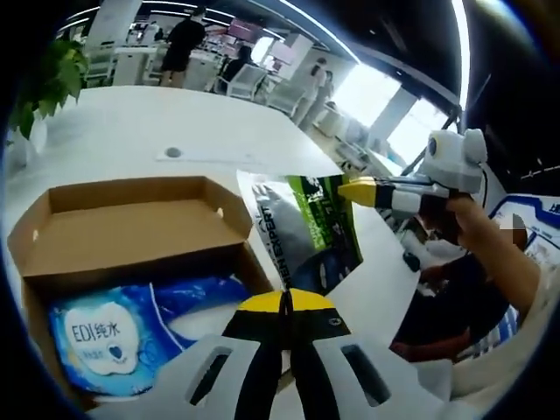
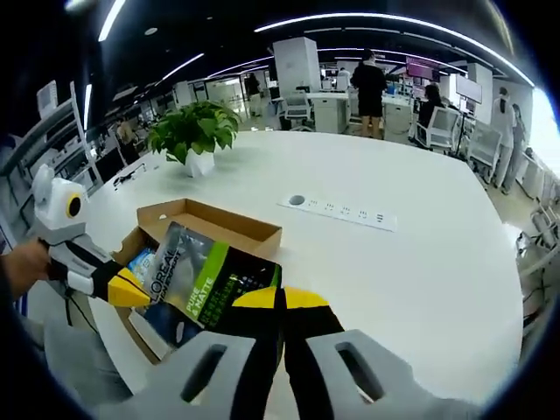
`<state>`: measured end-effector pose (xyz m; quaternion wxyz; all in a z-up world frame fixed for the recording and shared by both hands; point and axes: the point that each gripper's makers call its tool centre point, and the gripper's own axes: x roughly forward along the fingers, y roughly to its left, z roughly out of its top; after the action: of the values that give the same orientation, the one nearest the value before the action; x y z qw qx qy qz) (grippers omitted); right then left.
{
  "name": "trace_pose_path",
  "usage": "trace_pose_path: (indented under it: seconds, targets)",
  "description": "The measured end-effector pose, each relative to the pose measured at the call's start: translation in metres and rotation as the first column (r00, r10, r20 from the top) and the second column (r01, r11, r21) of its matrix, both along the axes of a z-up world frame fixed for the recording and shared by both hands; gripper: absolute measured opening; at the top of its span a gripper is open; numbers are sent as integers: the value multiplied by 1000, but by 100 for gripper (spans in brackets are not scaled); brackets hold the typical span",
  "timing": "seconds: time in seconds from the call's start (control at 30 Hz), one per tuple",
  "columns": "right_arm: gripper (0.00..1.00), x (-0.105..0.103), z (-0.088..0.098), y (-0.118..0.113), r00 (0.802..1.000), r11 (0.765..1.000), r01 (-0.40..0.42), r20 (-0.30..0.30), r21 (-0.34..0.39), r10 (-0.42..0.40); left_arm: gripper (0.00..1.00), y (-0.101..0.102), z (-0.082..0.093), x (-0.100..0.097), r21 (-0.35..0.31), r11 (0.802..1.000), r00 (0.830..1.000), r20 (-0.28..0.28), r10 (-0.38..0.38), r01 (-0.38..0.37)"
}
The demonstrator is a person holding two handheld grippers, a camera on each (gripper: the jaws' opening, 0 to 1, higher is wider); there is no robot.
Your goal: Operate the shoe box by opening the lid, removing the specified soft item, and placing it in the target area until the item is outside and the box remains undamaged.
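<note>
R gripper, bottom centre of right gripper view: jaws pinching edge of green/silver pouch, lifting it clear above shoe box, centre-left. L gripper, bottom centre of left gripper view: jaws closed, gripping nothing. Blue tissue pack lying in box, lower left. White table spreading beyond; potted plant sitting upper left.

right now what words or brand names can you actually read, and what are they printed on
"EDI纯水" on the blue wet-wipe pack lying in the open shoe box.
"L'OREAL" and "PURE MATTE" on the black and green sachet clamped in the right gripper.
"MEN EXPERT", partly legible, on the same sachet in the left gripper view.
The sachet's finer print is too small to read.
</note>
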<state>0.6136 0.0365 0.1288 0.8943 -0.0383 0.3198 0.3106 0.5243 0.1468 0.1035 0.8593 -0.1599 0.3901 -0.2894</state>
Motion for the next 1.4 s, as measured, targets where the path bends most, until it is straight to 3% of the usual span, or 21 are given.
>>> trace_pose_path:
  seconds: [0.43,1.0,1.17,1.4]
  targets:
    - [0,5,-22,-29,998,999,40,-36,-35,-42,0,-28,-17,6,13,999,999,-36,-33,34]
    - [0,14,-57,-50,994,993,76,-73,-91,-83,0,-52,-41,12,140,982,991,-46,-122,128]
    - [0,17,-66,-50,993,991,76,-78,-106,-84,0,-55,-50,14,228,958,984,-44,-171,176]
    - [0,24,-76,-55,992,988,87,-84,-127,-98,0,-59,-57,22,353,902,966,-19,-259,249]
